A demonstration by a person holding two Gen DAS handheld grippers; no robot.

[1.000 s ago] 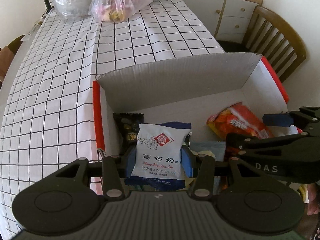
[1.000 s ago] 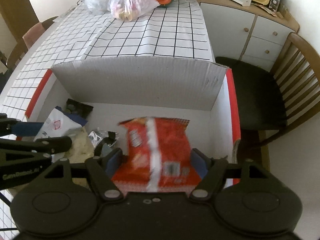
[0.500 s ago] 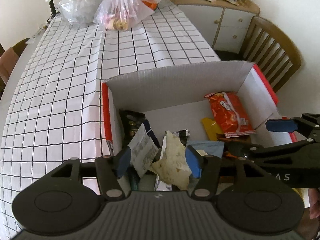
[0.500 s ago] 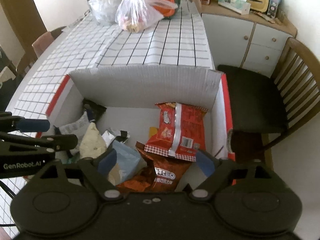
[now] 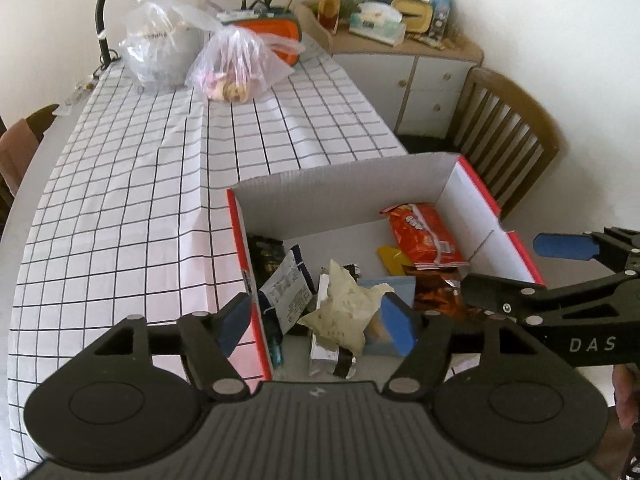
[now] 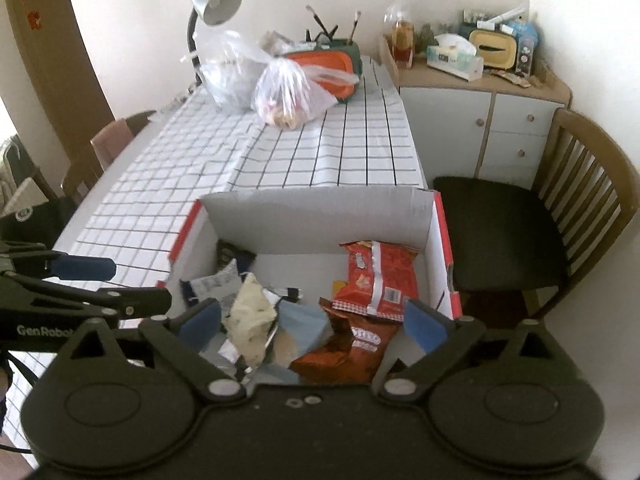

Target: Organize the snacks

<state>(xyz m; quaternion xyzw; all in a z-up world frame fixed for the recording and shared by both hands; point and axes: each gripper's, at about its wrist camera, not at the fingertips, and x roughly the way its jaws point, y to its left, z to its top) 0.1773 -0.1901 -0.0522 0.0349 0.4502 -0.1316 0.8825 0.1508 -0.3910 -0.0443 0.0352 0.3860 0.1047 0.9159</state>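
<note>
A second ago the left tongs (image 5: 318, 324) clenched a white milk-tablet packet (image 5: 289, 289) and the right tongs (image 6: 312, 320) a red chip bag (image 6: 378, 276); both snacks now lie released inside the cardboard box (image 5: 340, 188) on the checked desk (image 5: 132, 200), the packet tilted near the left wall, the bag against the far right corner; both pairs of jaws are opening with nothing pressed between the pads, and both tongs have drawn up and back, so more of the room shows; the near part of the box is hidden behind the tong bodies; a crumpled pale wrapper (image 5: 344, 308) and a brown biscuit bag (image 6: 352, 344) overlap other packets whose labels are hard to read.
</note>
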